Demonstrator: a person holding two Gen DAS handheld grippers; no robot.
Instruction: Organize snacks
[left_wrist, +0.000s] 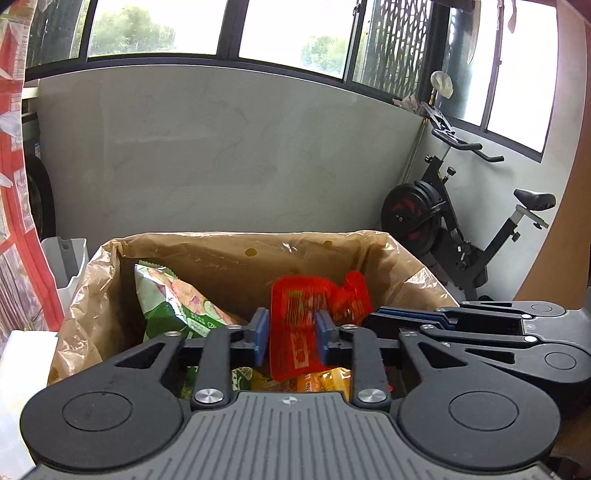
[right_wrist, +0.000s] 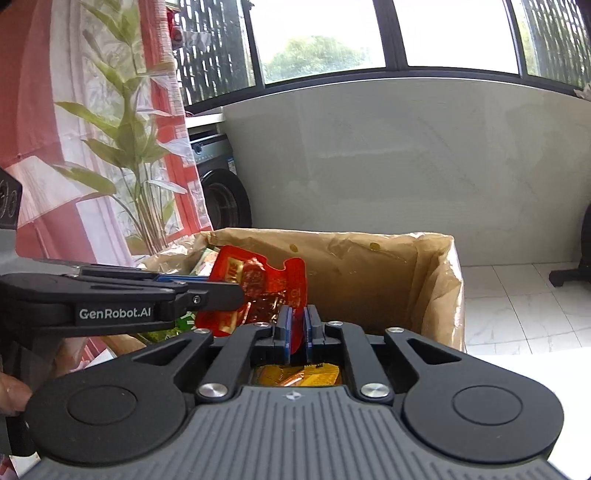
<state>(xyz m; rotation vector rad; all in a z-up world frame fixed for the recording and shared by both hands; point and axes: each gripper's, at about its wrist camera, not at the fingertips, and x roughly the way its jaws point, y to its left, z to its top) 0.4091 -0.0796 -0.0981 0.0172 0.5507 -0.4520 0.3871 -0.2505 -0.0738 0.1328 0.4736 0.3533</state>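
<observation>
— What is the biggest thing we see?

— We see a big box (left_wrist: 207, 251) with a crinkly brown liner. It stands by the grey wall under the windows.

— What is in it?

— A green snack bag (left_wrist: 173, 302) leans at the left side of the box.

— Where is our red packet (right_wrist: 266, 280)?

— It is up over the box, between our two claws.

— Is our right claw (right_wrist: 297, 325) holding it?

— Yes. It is almost closed and pinches the packet's edge.

— And our left claw (left_wrist: 291, 325)?

— It is partly open. The packet sits between its blue pads (left_wrist: 260, 332), but they do not squeeze it.

— Anything smaller?

— Little yellow packets (right_wrist: 295, 374) lie down at the bottom of the box.
</observation>
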